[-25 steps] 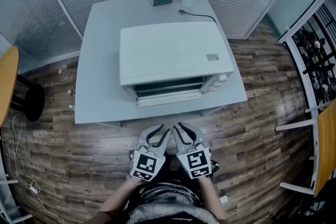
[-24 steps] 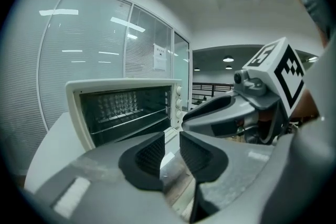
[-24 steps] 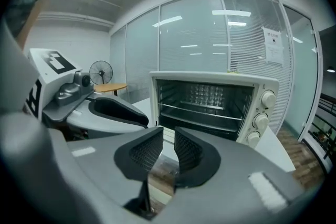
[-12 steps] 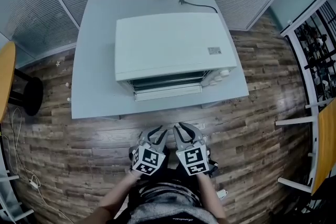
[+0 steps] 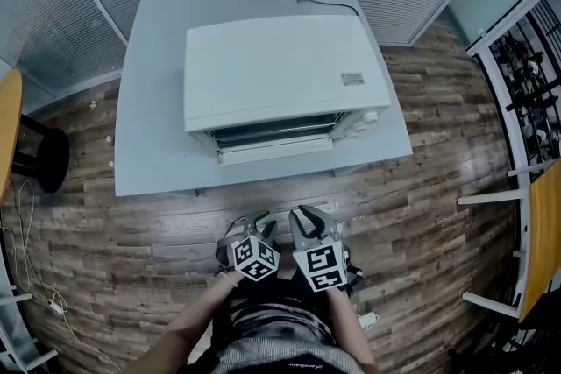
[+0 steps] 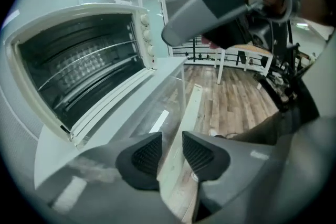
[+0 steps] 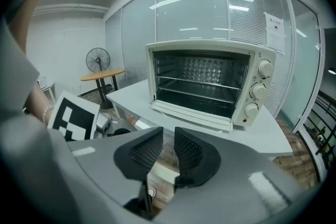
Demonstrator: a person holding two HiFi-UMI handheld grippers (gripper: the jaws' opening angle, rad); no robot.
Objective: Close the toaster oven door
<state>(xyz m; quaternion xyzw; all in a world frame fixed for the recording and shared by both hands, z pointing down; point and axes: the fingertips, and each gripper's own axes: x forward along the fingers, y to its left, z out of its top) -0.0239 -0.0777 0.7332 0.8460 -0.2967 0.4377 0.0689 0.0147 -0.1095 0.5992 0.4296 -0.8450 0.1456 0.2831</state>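
The door [image 5: 274,155] is not yet being closed: it is hanging open on the oven [image 5: 272,70] near the worktop's [image 5: 149,127] front edge. Left gripper [image 5: 252,228] and right gripper [image 5: 308,220] are being held short of it, empty, jaws slightly apart; the left jaws have just been opening.

Label [image 5: 352,80] atop toaster oven [image 5: 272,74]: print illegibly small.

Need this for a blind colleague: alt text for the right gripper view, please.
A white oven sits open on a grey table, its door folded down and its rack bare. In the foreground the right gripper hovers short of it, jaws slightly apart with nothing between them.
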